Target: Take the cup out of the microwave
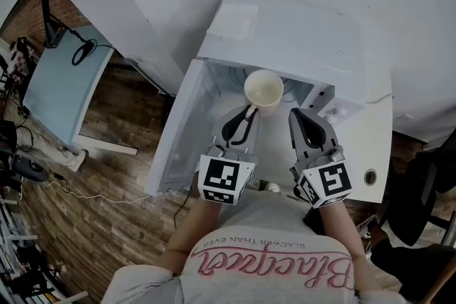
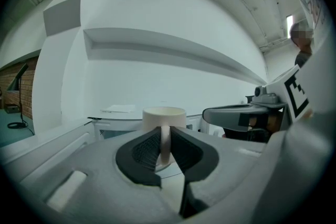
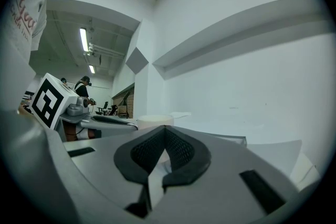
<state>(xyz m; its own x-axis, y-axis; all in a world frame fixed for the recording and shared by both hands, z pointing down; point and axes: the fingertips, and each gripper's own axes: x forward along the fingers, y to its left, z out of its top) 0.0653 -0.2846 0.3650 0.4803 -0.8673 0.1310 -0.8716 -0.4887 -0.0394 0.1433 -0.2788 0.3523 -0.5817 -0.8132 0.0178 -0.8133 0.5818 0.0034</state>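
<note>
Cup held by its handle at the open microwave's mouth

At the far left of the head view a pale blue desk [image 1: 60, 92] stands on a wooden floor [image 1: 107, 181], and next to it the white microwave [image 1: 285, 32] has its door [image 1: 178, 132] swung out to the left. The left gripper [image 1: 246, 114] is clamped on the cup handle [image 2: 165, 144], with both black pads pressing its sides (the left gripper view shows this plainly). It carries the cream cup [image 1: 263, 89] upright and off any surface, right at the front of the oven's opening, with the rim just before the front edge of the oven's top. To the cup's right, near but apart from it, the right gripper [image 1: 303, 117] points the same way with its jaw tips together and nothing between them.
</note>
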